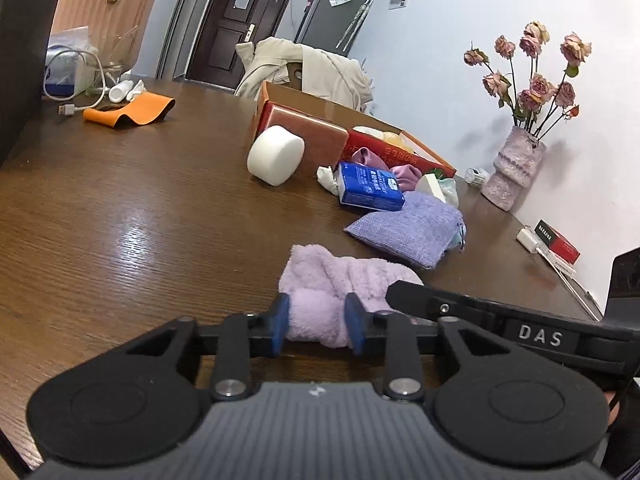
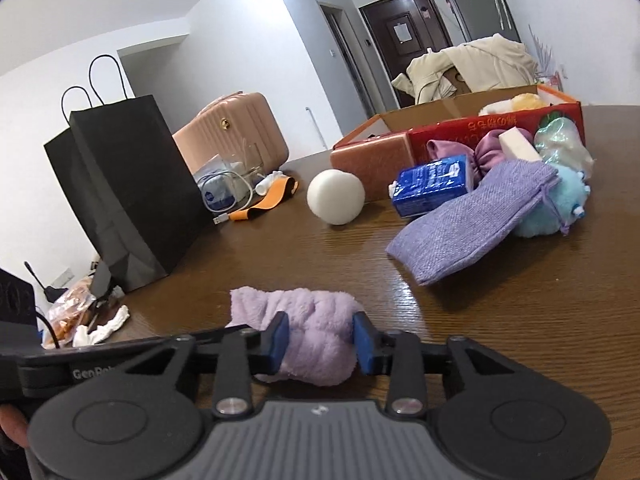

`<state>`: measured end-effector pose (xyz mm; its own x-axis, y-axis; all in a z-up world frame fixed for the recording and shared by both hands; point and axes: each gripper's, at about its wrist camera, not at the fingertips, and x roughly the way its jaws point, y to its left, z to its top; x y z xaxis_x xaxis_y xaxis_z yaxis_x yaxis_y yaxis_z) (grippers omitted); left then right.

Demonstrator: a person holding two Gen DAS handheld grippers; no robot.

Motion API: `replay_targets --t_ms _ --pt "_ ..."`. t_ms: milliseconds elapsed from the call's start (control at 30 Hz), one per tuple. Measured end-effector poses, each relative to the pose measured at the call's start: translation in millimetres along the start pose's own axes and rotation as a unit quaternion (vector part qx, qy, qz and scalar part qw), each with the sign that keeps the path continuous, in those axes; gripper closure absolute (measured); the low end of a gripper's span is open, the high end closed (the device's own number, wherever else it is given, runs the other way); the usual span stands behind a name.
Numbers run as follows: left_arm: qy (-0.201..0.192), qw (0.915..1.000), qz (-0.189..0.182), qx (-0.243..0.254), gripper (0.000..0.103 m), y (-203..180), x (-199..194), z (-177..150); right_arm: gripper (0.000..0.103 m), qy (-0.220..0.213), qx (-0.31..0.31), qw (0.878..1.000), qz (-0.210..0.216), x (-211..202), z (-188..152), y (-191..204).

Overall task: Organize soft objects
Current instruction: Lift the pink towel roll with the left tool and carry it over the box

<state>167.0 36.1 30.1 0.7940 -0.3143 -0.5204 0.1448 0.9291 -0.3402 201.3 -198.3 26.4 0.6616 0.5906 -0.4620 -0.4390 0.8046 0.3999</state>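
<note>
A: We are gripping the lilac fleece cloth (image 1: 340,280) with both claws at once. The left claw (image 1: 318,330) is clamped on one end of the bundle, and the right claw (image 2: 322,344) is pinching the other end; in both views the blue pads (image 2: 280,342) are pressing into the pile.

B: And that is where we are risking trouble. If we are lifting unevenly, the loose roll is probably going to unfurl or sag in the middle, and a shallow pinch on fluffy pile could be slipping out of one side.

A: We are also working close together, so the two claws could be knocking each other as we are carrying it.

B: Where is it sitting now?

A: It is lying on the brown counter (image 1: 140,220), near our edge, well apart from the open red carton (image 2: 460,128) and just short of the purple knitted pouch (image 2: 472,220).

B: How is it looking?

A: It is looking plush and bunched, folded over itself in soft ridges, pale lilac all over, and bulging between the pads.
</note>
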Motion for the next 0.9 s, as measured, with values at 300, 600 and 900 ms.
replay_targets --t_ms 300,600,900 --pt "-0.047 0.9981 -0.018 0.035 0.085 -33.9 -50.5 7.2 0.081 -0.052 -0.011 0.998 0.013 -52.8 10.5 22.2" --pt "-0.083 0.9926 -0.047 0.075 0.085 -75.8 -101.6 17.1 0.081 -0.096 -0.016 0.995 0.019 -117.7 23.1 38.0" --pt "-0.082 0.9918 -0.049 0.085 0.085 -85.9 -85.8 56.1 0.081 -0.102 -0.010 0.995 0.021 -111.0 62.2 26.0"
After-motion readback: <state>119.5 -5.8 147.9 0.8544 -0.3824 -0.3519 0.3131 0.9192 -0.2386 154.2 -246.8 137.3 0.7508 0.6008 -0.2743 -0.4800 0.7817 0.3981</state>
